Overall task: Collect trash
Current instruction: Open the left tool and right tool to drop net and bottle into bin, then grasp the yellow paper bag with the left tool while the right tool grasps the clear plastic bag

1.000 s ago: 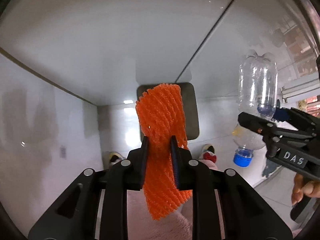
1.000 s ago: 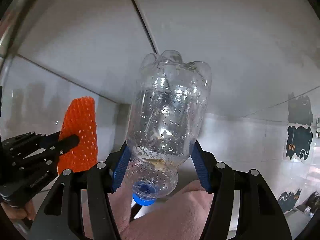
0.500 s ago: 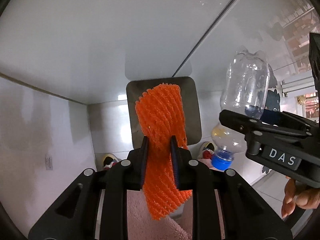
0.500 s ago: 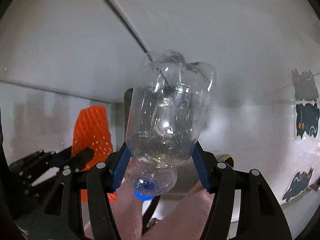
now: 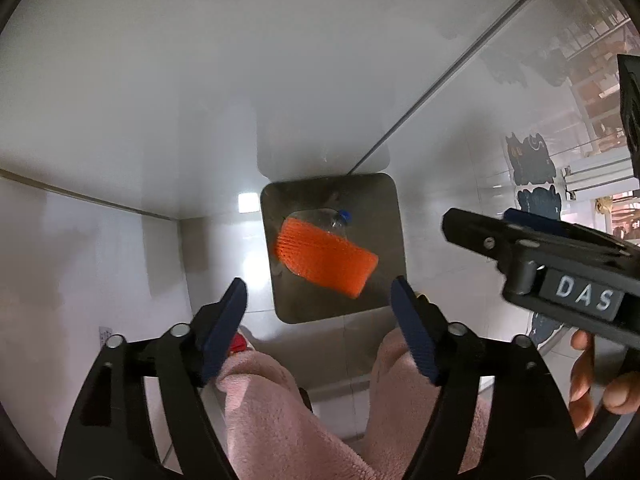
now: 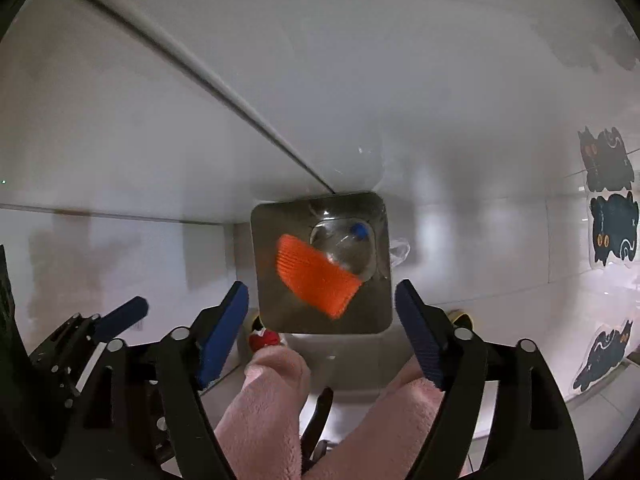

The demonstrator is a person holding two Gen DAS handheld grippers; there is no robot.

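Observation:
Far below both grippers stands a square metal bin (image 5: 388,240) (image 6: 264,280). Inside it lie the orange foam net (image 5: 326,260) (image 6: 314,276) and, partly under it, the clear plastic bottle (image 5: 326,218) (image 6: 346,246) with its blue cap. My left gripper (image 5: 319,312) hangs above the bin with its jaws opening and nothing between them. My right gripper (image 6: 322,320) (image 5: 532,236) is also over the bin, jaws opening wide and empty. In the left wrist view it comes in from the right, with a hand on it.
White glossy walls (image 5: 160,80) with a dark seam (image 5: 460,76) surround the bin. Pink fleece trouser legs (image 5: 272,412) and slippers (image 6: 264,340) stand just below it. Cat stickers (image 6: 612,224) mark the wall at the right. A shelf rack (image 5: 592,64) shows at the upper right.
Both grippers opened. The orange net left the left jaws and the bottle left the right jaws; both now lie in the bin below. The bin shows larger in both views.

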